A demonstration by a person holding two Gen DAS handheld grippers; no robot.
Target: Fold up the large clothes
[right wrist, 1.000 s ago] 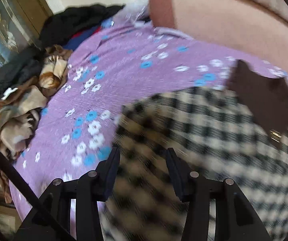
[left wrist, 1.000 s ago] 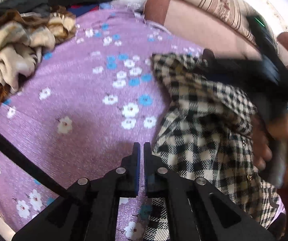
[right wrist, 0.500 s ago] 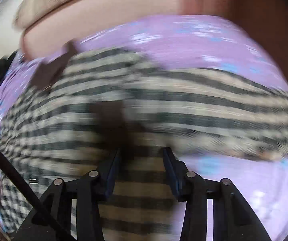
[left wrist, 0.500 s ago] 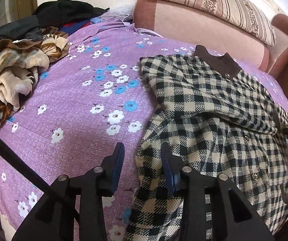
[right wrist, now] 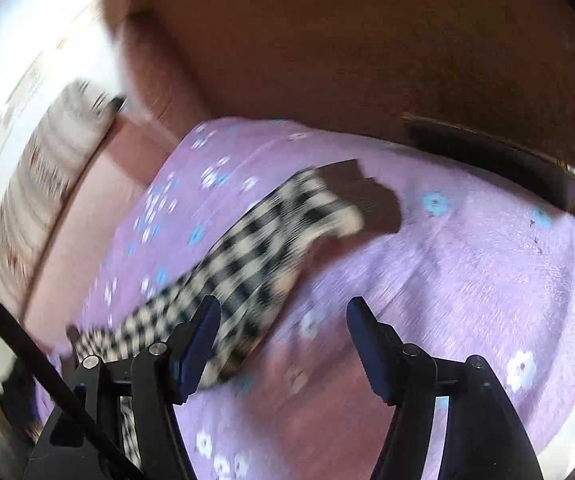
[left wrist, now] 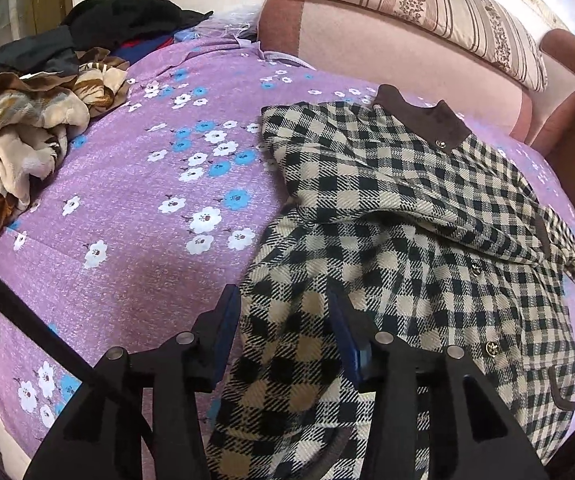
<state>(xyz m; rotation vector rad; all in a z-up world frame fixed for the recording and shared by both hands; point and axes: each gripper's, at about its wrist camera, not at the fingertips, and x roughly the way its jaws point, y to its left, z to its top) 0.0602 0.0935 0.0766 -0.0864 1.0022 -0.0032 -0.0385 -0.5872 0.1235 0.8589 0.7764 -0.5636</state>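
Note:
A black-and-cream checked coat [left wrist: 399, 248] with a brown collar [left wrist: 419, 120] lies on the purple flowered bed cover [left wrist: 135, 208]; one sleeve is folded across its chest. My left gripper [left wrist: 285, 332] is open, its jaws over the coat's lower left edge. In the blurred right wrist view, the coat's other sleeve [right wrist: 263, 248] with a brown cuff [right wrist: 371, 200] lies stretched out on the cover. My right gripper [right wrist: 283, 332] is open and empty, just right of that sleeve.
A pile of brown, beige and dark clothes [left wrist: 27, 128] sits at the bed's left. A pink sofa back [left wrist: 387, 44] with a striped cushion [left wrist: 427, 12] runs behind. A brown armrest [right wrist: 347, 48] rises beyond the sleeve.
My left gripper opened and shifted right over the coat's edge. My right gripper swung right from the coat's body to the outstretched sleeve and opened wider.

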